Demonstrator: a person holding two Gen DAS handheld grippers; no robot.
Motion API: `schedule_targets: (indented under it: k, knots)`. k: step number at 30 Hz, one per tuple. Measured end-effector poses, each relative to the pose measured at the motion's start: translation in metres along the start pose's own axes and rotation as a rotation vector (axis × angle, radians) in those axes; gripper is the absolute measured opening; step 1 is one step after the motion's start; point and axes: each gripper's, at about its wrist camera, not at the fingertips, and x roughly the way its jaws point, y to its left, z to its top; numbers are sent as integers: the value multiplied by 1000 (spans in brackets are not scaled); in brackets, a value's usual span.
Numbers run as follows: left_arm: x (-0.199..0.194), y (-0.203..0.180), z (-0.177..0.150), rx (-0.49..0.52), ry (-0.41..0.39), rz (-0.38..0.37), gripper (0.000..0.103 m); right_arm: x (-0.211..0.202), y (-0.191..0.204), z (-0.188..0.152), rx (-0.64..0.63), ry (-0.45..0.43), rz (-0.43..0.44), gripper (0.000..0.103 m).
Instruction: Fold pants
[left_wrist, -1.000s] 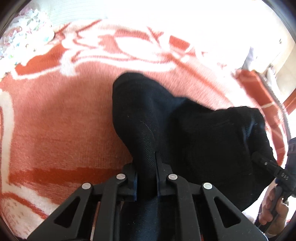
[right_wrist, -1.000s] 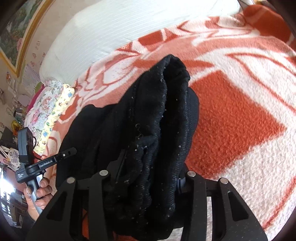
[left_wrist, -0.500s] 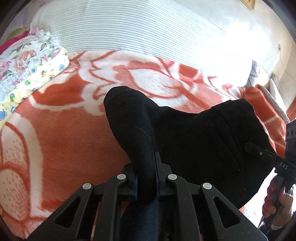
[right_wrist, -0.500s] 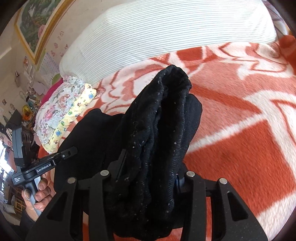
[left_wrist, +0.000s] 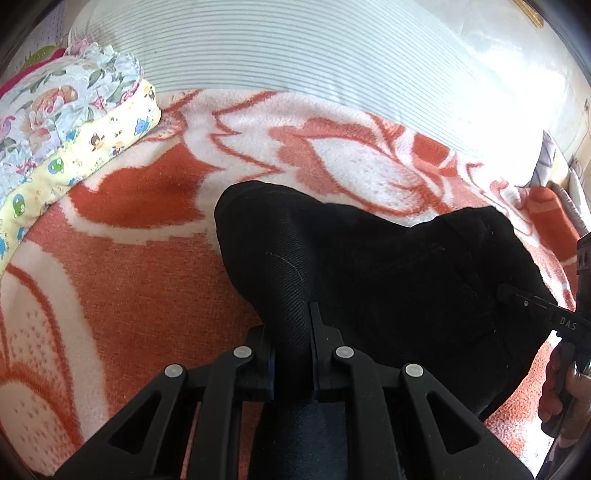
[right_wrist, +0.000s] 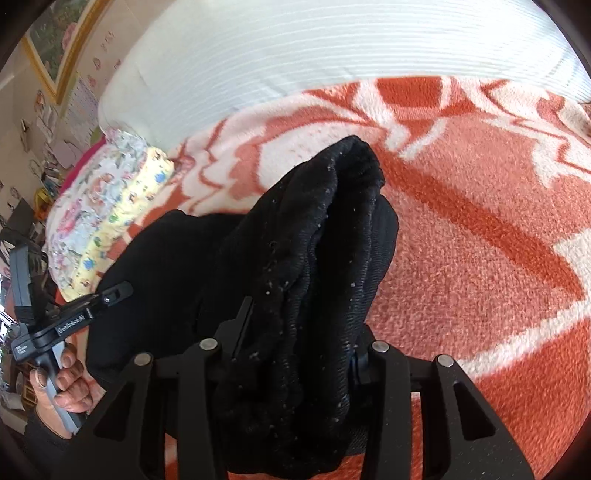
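A: Where are the black pants (left_wrist: 388, 273) right now?

B: Lifted off the orange and white blanket (left_wrist: 122, 266) on the bed, strung between both tongs. The left tongs (left_wrist: 291, 332) are clenched on a narrow fold of the fabric, which bulges up ahead of the fingers.

A: And the right side?

B: The right tongs (right_wrist: 295, 332) grip a much thicker bunch, several ribbed layers stacked together and speckled with pale lint. The bunch fills the gap between the fingers and rises above them.

A: Can each tool be seen from the other camera?

B: Yes. In the left wrist view the right tongs sit at the far right edge, by the pants' far end. In the right wrist view the left tongs appear at the left edge, held in a bare hand (right_wrist: 62, 384).

A: Anything else around?

B: A striped white pillow (left_wrist: 295, 55) lies beyond the blanket, and a floral and yellow cartoon-print bundle of bedding (left_wrist: 62, 125) rests at the blanket's left
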Motion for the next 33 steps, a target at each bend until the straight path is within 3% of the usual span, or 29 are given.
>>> schedule_targets:
  k: [4,8,13,17,22,27,33]
  knots:
    - [17,10,-12,-6,42,-6,16,22,-23,-8,16,90,-13,49]
    - [23,13,-24,5,43,-4,24,21,-30,-15,-6,88,-24,63]
    - [27,25,-28,-10,42,24,59,22,-36,-19,1,86,-15,67]
    - [23,30,-26,-42,59,17,60,26,-37,-18,-12,95,-10,70]
    - [0,19,-30,-11,48,109,59,-3,-22,-18,-70,67,-43,71]
    - [-23,16,-40,-31,39,119,58,-36,-2,-22,-146,43,-14,72]
    - [-42,5,-52,15,8,194,58,-61,22,-27,-255,27,-8,81]
